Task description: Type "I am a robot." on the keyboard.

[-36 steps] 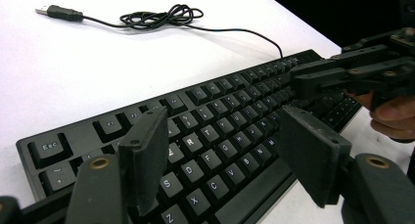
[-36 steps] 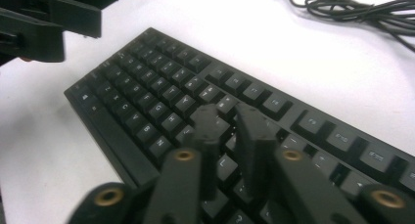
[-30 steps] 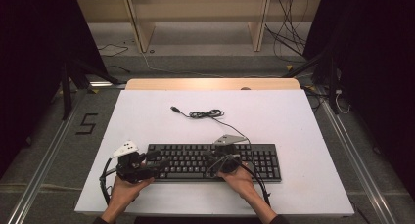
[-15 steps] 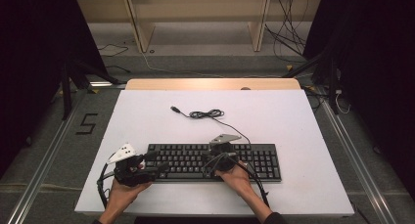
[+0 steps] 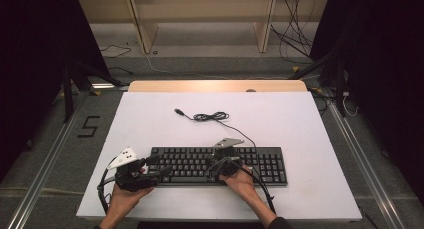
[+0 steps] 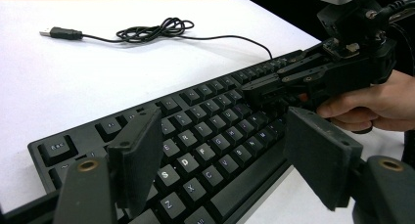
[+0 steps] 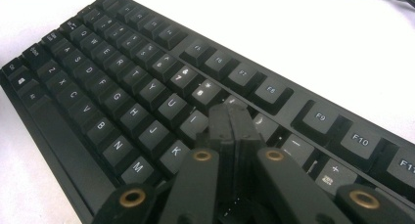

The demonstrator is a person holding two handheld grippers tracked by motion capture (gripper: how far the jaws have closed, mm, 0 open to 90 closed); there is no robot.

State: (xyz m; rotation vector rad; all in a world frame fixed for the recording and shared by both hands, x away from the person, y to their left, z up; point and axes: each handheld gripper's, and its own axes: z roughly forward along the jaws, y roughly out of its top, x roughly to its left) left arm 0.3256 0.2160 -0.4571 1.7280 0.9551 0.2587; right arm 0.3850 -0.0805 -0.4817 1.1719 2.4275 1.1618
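White worktop (image 5: 300,129) carrying black keyboard (image 5: 260,161), dark room around, grey floor, left tongs (image 6: 225,150) wide, right tongs (image 7: 234,121) closed together over keys.

Table and surroundings beyond the work

A white table (image 5: 300,124) is standing on a grey floor (image 5: 60,154), a strip of bare wood (image 5: 215,86) showing along its far edge; a black "5" mark (image 5: 88,126) is lying on the floor to the table's left; pale wooden legs (image 5: 140,24) of a frame are rising behind; loose cables (image 5: 295,36) are trailing across the floor at far right; dark curtains (image 5: 380,64) are hanging on both sides.
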